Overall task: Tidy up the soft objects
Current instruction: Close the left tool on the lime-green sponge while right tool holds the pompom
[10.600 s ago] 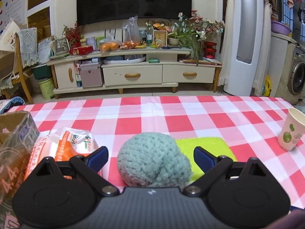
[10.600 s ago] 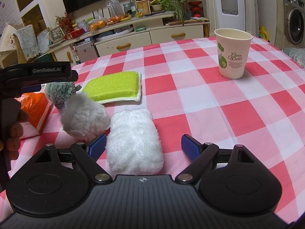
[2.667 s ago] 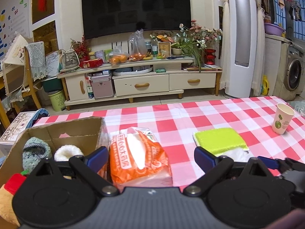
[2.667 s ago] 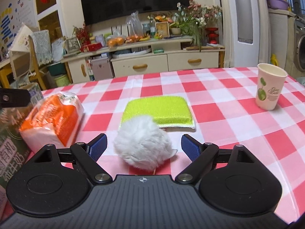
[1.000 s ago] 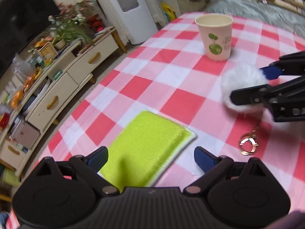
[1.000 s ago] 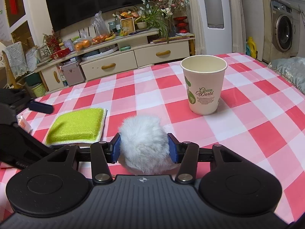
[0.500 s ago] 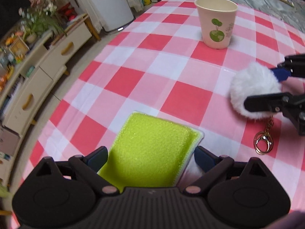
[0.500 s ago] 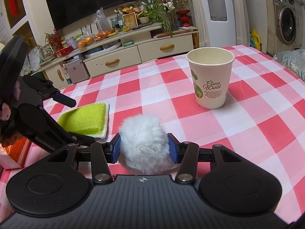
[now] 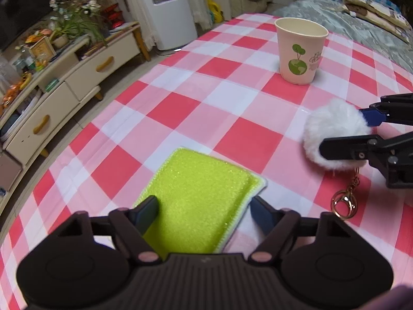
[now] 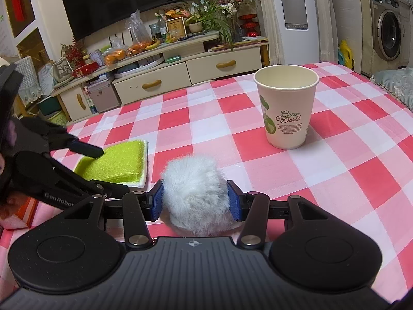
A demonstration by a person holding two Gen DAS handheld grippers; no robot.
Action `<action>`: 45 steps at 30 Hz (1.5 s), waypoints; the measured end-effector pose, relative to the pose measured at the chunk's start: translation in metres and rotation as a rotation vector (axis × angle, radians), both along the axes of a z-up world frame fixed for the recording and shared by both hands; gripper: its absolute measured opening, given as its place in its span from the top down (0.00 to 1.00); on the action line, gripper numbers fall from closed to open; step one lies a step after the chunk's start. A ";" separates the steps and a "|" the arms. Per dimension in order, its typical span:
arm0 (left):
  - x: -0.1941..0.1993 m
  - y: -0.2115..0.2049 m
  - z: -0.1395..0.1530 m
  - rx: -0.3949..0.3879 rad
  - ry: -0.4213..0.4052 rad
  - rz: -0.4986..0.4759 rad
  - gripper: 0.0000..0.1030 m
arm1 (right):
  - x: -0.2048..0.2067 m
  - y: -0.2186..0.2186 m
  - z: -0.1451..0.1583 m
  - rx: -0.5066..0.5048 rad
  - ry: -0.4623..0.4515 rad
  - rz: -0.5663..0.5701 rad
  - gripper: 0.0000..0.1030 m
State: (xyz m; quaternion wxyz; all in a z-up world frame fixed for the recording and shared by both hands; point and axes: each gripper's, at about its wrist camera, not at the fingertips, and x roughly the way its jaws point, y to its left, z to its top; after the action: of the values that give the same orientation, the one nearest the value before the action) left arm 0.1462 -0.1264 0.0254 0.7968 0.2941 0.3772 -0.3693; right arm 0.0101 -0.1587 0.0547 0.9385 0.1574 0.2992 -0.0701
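A lime green sponge (image 9: 198,193) lies flat on the checked tablecloth. My left gripper (image 9: 202,213) sits low over its near end, one finger on each side, jaws closing in on it; whether they grip it is unclear. The sponge also shows in the right wrist view (image 10: 116,164) with the left gripper's fingers (image 10: 87,149) on it. My right gripper (image 10: 195,201) is shut on a white fluffy pompom (image 10: 195,196) and holds it just above the cloth. The pompom (image 9: 335,137) shows in the left wrist view, a gold key ring (image 9: 344,202) hanging under it.
A paper cup (image 10: 286,108) stands upright beyond the pompom, also in the left wrist view (image 9: 300,51). An orange packet (image 10: 18,214) lies at the left edge. The checked tablecloth (image 10: 348,180) covers the table. A TV cabinet stands beyond the far edge.
My left gripper has dropped onto the green sponge and its jaws have narrowed around it. My right gripper still holds the pompom, nearly in place.
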 end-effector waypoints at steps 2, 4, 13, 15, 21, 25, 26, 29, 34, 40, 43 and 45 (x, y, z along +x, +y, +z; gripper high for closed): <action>-0.006 0.001 0.000 -0.008 -0.001 0.020 0.25 | -0.001 -0.002 0.000 0.000 -0.002 -0.003 0.41; -0.012 0.001 -0.001 -0.014 -0.010 0.032 0.25 | -0.003 -0.003 0.000 0.000 -0.003 -0.007 0.41; -0.034 -0.004 0.003 -0.006 0.011 0.030 0.22 | -0.004 -0.007 -0.001 0.013 -0.011 -0.014 0.40; -0.031 -0.004 0.006 0.000 0.005 0.025 0.16 | -0.004 -0.007 -0.001 0.014 -0.011 -0.016 0.39; -0.018 -0.008 0.008 0.088 -0.049 -0.019 0.01 | -0.002 -0.005 -0.002 0.029 -0.008 -0.011 0.36; -0.002 -0.009 -0.001 0.095 0.034 0.004 0.00 | -0.002 -0.004 -0.002 0.027 -0.008 -0.009 0.35; 0.000 -0.008 -0.003 0.086 0.046 0.009 0.00 | -0.001 -0.005 -0.002 0.027 -0.008 -0.009 0.35; 0.005 -0.002 -0.004 0.050 0.091 0.039 0.03 | -0.001 -0.007 -0.002 0.029 -0.007 -0.012 0.35; -0.005 0.004 -0.003 -0.010 0.094 0.060 0.14 | 0.001 -0.008 -0.002 0.031 -0.006 -0.005 0.35; -0.022 0.012 -0.005 -0.068 0.074 0.171 0.19 | -0.001 -0.007 0.000 0.007 -0.014 0.013 0.37; -0.035 0.017 -0.005 -0.090 0.067 0.227 0.20 | -0.003 -0.009 0.001 -0.005 -0.024 0.016 0.38; -0.047 0.020 -0.006 -0.098 0.058 0.251 0.21 | -0.005 -0.011 0.001 -0.007 -0.030 0.015 0.38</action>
State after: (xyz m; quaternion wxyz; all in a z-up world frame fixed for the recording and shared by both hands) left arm 0.0992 -0.1059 0.0197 0.8389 0.1945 0.4156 -0.2929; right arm 0.0051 -0.1696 0.0561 0.9439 0.1530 0.2862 -0.0618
